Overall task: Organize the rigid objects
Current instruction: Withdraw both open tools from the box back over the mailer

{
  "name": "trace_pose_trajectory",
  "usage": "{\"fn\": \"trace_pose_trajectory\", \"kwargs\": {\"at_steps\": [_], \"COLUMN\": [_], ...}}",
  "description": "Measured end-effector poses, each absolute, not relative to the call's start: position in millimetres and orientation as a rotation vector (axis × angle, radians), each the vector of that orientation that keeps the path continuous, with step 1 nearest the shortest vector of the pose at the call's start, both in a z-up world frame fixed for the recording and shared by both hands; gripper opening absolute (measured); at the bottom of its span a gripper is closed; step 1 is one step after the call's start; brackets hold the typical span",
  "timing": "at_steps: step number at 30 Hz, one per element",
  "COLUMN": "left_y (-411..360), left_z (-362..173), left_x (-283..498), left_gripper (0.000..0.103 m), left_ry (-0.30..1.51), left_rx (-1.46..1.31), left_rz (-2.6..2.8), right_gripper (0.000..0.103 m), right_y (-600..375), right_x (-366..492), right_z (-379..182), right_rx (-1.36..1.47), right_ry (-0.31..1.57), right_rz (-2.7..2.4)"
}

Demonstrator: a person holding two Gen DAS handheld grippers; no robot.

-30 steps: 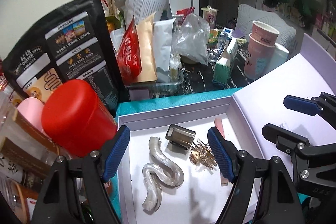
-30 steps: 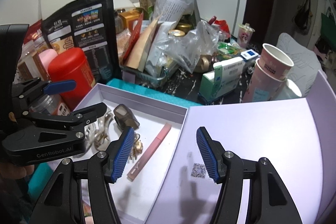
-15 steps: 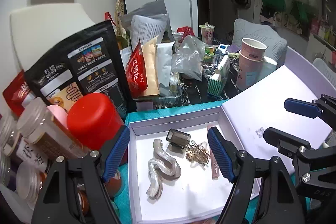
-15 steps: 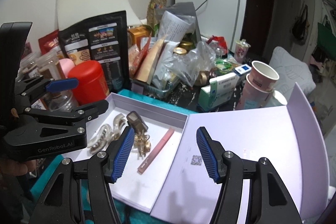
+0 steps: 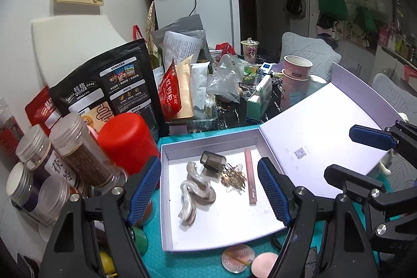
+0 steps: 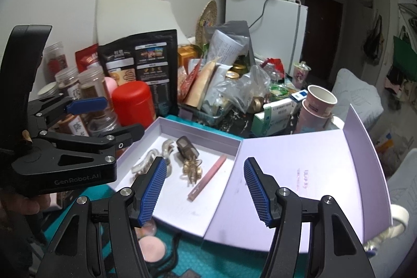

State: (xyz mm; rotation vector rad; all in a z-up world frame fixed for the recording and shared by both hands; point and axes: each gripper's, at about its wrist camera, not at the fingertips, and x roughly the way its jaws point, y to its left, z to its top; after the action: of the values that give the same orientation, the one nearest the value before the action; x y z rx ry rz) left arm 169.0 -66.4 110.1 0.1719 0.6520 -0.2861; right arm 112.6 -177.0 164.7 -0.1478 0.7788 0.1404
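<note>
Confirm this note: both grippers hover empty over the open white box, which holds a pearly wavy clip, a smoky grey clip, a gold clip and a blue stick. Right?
Not quite: the stick is pink, as the left wrist view shows. The rest stands: left gripper and right gripper empty, white box open, pearly wavy clip, smoky grey clip, gold clip inside.

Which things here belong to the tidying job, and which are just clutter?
Job: open lilac box, pearly wavy hair clip, smoky grey clip, gold claw clip, pink stick.
Clutter: red canister, black oat pouch, pink paper cups.
</note>
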Motion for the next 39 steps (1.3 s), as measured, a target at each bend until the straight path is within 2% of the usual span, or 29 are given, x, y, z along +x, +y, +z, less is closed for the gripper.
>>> {"fn": "trace_pose_trajectory", "kwargs": {"at_steps": [17, 39], "left_y": [-63, -47], "left_z": [86, 23], "left_x": [110, 64], "left_gripper": [0.076, 0.076], "left_ry": [0.696, 0.819], "left_rx": [0.155, 0.150], "left_rz": [-0.323, -0.364], "right_gripper": [0.063, 0.063], "right_y": [-172, -174], "right_x": [55, -7], "right_z": [149, 102], "right_rx": [-0.105, -0.048], "right_ry": [0.804, 0.902], "right_rz": [0.168, 0.114]}}
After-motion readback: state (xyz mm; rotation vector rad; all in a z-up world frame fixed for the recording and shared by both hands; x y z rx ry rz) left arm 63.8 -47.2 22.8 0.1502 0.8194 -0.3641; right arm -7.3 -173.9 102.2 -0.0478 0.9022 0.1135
